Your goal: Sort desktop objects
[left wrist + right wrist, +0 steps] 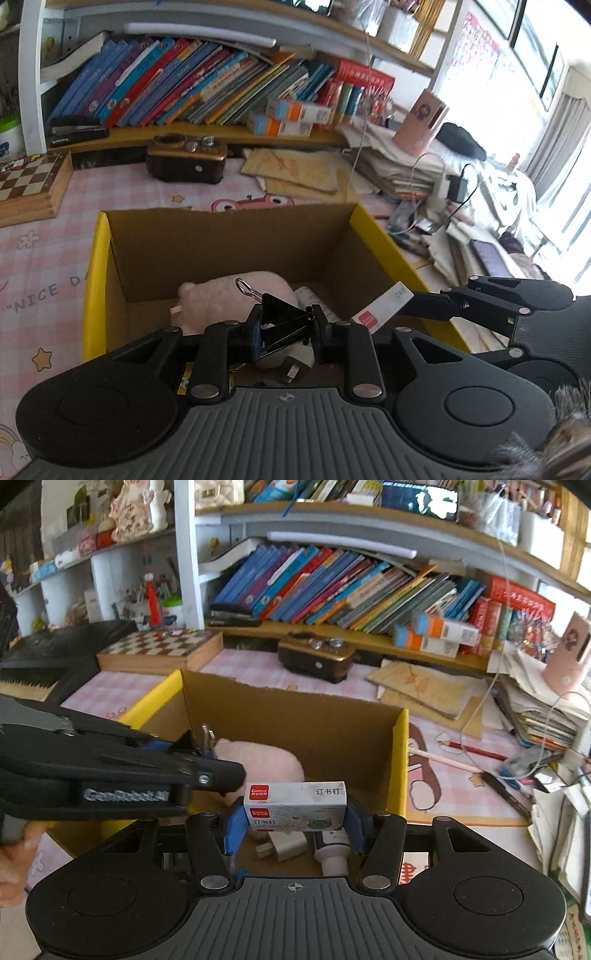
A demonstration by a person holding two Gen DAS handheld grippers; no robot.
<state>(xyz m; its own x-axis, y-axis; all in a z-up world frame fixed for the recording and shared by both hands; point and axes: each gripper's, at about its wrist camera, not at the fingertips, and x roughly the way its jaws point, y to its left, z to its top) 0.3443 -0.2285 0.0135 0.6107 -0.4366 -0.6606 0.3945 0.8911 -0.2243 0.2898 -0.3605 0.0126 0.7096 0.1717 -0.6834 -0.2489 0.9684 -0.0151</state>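
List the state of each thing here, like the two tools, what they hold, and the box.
Left tool: shut on the black binder clip.
Right tool: shut on the staple box, held level.
Cardboard box: open at the top, partly filled.
Pink plush toy: lying inside the cardboard box.
White charger plug: lying on the box floor.
Chessboard case: closed, on the desk.
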